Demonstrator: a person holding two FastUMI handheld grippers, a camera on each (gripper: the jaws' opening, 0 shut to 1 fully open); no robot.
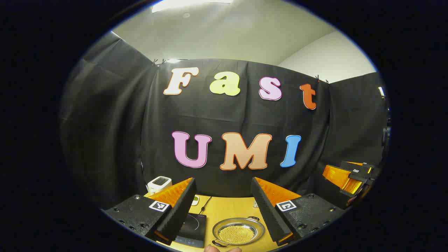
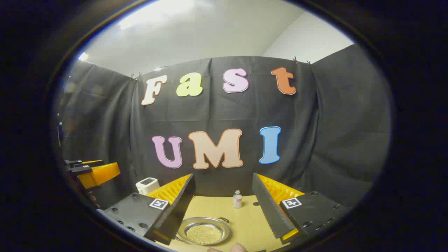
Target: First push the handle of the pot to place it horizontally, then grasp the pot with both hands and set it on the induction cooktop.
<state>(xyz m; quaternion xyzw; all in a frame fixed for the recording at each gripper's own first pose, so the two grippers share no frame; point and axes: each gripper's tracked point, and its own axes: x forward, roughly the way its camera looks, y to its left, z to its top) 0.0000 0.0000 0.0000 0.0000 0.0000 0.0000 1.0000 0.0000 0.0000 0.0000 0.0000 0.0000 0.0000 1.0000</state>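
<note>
Steel pot (image 1: 238, 231) sits untouched on the table (image 1: 227, 208), cooktop (image 1: 192, 227) just left; left gripper (image 1: 223, 210) and right gripper (image 2: 224, 206) both gape wide, holding nothing.

The pot (image 1: 238, 231) is looking shiny silver, with tiny golden-yellow beads (image 1: 237, 234) covering its bottom like a speckled carpet. The worktop (image 1: 224, 210) under it is showing a warm, light wood tone. Left of the pot, the induction cooktop (image 1: 192, 225) is sitting glossy black with faint pale ring markings. Far left, a small white appliance (image 1: 159, 183) is showing a dark grey top panel. In the right gripper view, a little clear bottle (image 2: 237, 199) with a reddish label band is standing at the far edge, and the booth wall (image 2: 217, 112) is hanging matte black behind everything.
</note>
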